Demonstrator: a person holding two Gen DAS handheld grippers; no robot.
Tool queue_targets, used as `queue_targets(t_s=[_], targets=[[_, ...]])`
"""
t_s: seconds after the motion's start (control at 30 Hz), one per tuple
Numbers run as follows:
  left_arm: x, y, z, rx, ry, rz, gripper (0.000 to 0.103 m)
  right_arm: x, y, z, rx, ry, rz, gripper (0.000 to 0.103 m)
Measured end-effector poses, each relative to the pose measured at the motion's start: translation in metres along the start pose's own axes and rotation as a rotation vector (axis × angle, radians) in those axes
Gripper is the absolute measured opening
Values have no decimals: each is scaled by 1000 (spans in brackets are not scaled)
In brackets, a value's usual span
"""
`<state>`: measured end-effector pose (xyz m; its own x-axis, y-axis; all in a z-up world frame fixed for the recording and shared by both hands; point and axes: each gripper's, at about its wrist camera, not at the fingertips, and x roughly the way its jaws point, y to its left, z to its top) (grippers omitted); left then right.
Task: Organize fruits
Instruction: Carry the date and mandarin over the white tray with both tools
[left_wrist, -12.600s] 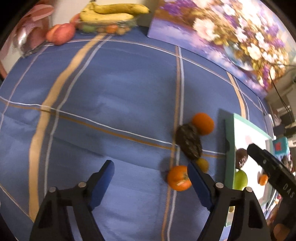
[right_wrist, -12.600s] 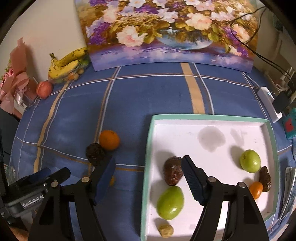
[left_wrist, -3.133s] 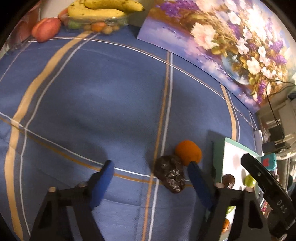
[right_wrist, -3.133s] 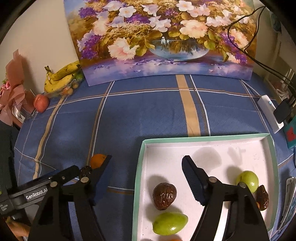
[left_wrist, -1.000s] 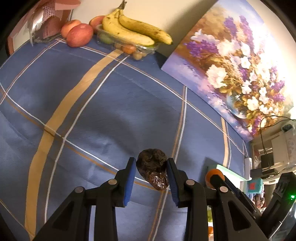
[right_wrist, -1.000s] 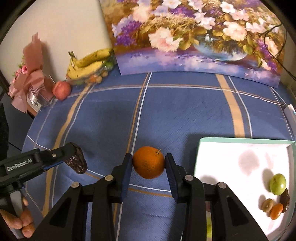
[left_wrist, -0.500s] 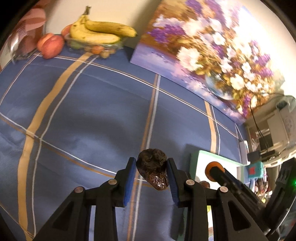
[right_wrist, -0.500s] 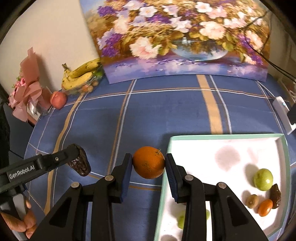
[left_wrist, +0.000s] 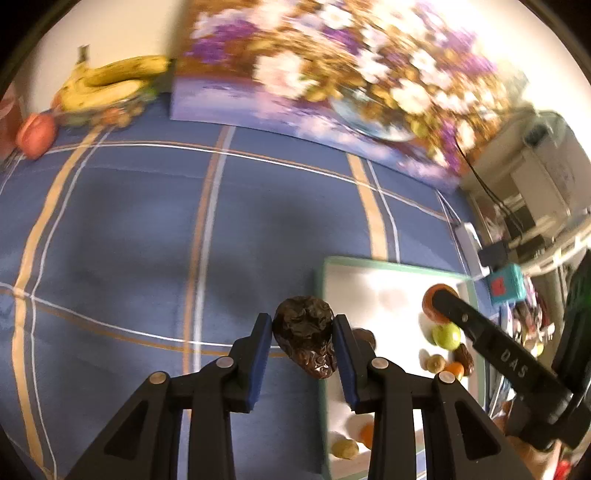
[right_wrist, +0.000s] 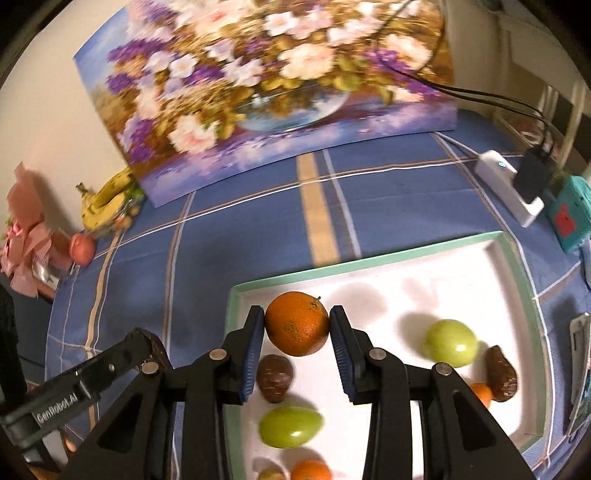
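Note:
My left gripper (left_wrist: 302, 332) is shut on a dark wrinkled fruit (left_wrist: 306, 338) and holds it in the air beside the left rim of the white tray (left_wrist: 320, 280). My right gripper (right_wrist: 297, 325) is shut on an orange (right_wrist: 297, 323) above the tray's (right_wrist: 369, 260) near-left part. The right gripper also shows in the left wrist view (left_wrist: 437, 301), and the left gripper in the right wrist view (right_wrist: 147, 347). In the tray lie two green fruits (right_wrist: 450, 342) (right_wrist: 290, 426), brown fruits (right_wrist: 275, 376) (right_wrist: 500, 373) and small orange ones (right_wrist: 310, 469).
A flower painting (right_wrist: 273, 88) stands at the back of the blue checked tablecloth (left_wrist: 129, 229). Bananas (left_wrist: 110, 79) and a peach (left_wrist: 36, 134) lie at the far left. A white power strip with black plugs (right_wrist: 513, 184) and a teal box (right_wrist: 569, 210) lie right of the tray.
Both grippers have moved right, carrying their fruits. The orange now hangs over the tray, and the dark fruit has come to the tray's left rim.

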<state>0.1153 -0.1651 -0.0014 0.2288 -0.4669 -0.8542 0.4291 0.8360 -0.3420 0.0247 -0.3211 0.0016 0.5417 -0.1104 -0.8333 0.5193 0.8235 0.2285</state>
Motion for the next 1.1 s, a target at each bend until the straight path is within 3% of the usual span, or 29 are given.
queue_targets(t_s=[0.47,1.1], targets=[[31,-34,-21,94,125,-16,36,-5,-38,-3,50,47,-42,38],[51,-45,-39,167,208,47,36,25,-46,-19,46,165,-83,38]])
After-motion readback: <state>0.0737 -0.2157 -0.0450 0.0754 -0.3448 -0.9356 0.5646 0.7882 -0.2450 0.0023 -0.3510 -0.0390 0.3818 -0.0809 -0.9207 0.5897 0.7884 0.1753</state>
